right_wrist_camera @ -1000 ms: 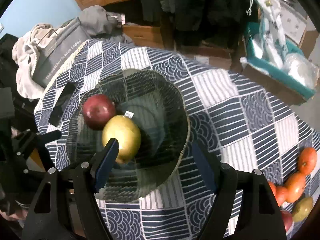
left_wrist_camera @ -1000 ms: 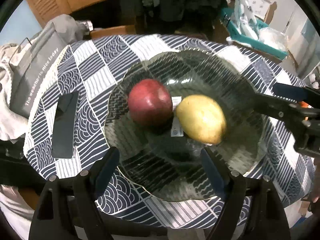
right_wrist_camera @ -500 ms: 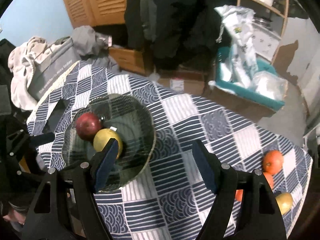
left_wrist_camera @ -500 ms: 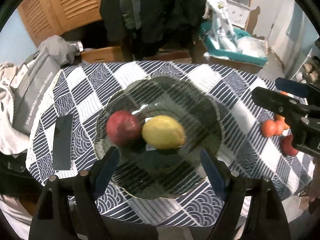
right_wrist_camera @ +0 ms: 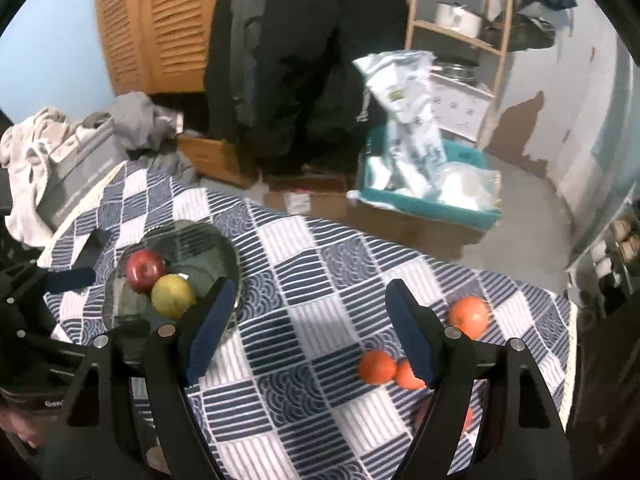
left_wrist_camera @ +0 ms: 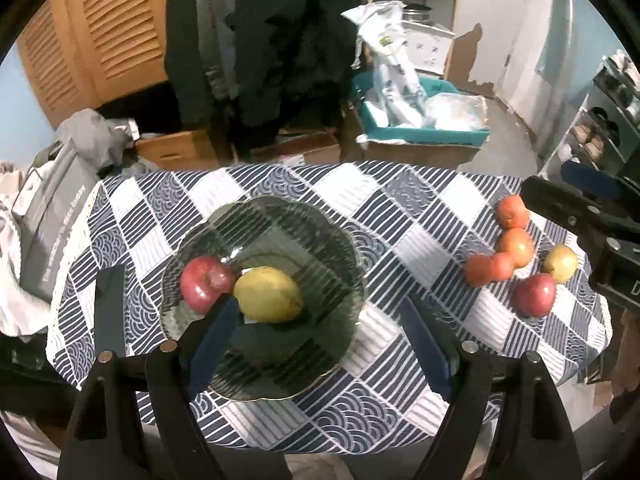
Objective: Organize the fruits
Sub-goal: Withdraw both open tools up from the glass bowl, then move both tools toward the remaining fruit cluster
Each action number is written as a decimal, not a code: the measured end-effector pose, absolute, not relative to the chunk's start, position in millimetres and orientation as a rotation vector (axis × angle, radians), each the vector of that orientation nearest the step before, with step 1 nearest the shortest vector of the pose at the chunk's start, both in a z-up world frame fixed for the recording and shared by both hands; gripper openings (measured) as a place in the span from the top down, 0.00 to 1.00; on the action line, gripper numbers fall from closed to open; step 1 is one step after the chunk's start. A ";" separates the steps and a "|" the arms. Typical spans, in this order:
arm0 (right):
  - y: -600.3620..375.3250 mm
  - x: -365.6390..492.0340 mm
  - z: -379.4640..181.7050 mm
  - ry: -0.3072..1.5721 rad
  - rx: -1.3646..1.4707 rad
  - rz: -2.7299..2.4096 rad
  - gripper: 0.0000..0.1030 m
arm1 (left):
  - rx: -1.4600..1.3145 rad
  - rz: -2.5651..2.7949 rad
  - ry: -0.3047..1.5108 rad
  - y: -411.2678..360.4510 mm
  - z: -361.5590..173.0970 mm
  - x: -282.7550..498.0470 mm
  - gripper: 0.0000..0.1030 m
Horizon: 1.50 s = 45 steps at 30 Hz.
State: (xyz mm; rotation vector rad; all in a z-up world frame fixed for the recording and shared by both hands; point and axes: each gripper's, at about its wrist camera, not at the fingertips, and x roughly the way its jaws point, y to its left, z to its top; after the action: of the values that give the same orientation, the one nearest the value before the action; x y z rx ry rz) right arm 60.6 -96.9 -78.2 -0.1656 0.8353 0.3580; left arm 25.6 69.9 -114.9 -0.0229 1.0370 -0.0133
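The counter (left_wrist_camera: 400,216), draped in a blue-and-white patterned cloth, is seen filling the middle of both wrist views, and the task is judged to be only partly done. A ribbed glass bowl (left_wrist_camera: 320,240) is seen at centre-left of the left wrist view, and two fruits are already lying in it, touching each other: a red apple (left_wrist_camera: 204,282) on the left and a yellow pear-like fruit (left_wrist_camera: 268,294) beside it. The rest of the fruit is left loose on the cloth, well apart from the bowl, at the right of that view: a cluster of four orange fruits (left_wrist_camera: 516,242), a second red apple (left_wrist_camera: 534,294) below them and a small yellow-green fruit (left_wrist_camera: 561,264) at their right. Six pieces are thus judged still to be moved. The left gripper (left_wrist_camera: 320,332) is seen above the near rim of the bowl, its fingers spread apart with nothing between them. The right gripper (right_wrist_camera: 308,330) is seen over bare cloth between bowl and loose fruit, its fingers also apart and empty, its jaws having just been opening a little further. No fruit is being carried at this moment.
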 end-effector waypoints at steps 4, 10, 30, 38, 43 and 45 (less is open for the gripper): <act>-118.6 50.1 -66.0 0.802 -0.142 0.332 0.25 | -0.031 -0.043 1.015 55.6 -102.4 24.1 0.18; -150.7 34.8 -57.0 0.786 -0.112 0.304 0.23 | -0.021 -0.089 0.970 34.3 -84.5 18.4 0.16; -237.4 15.4 -39.9 0.744 -0.026 0.193 0.21 | -0.005 -0.159 0.914 -6.8 -62.3 16.7 0.16; -262.3 21.6 -53.8 0.778 0.001 0.156 0.21 | 0.022 -0.177 0.943 -28.0 -72.1 23.9 0.16; -268.8 26.4 -66.4 0.811 -0.002 0.149 0.21 | 0.045 -0.184 0.973 -37.8 -83.2 29.3 0.16; -269.5 28.6 -72.5 0.830 -0.004 0.149 0.21 | 0.054 -0.185 0.984 -40.9 -88.2 31.3 0.16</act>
State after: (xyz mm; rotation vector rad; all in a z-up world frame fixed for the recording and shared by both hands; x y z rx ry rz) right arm 28.6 -269.5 -72.5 -0.0045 0.8296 0.1489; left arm 31.3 -40.9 -88.2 0.0536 0.9839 -0.1849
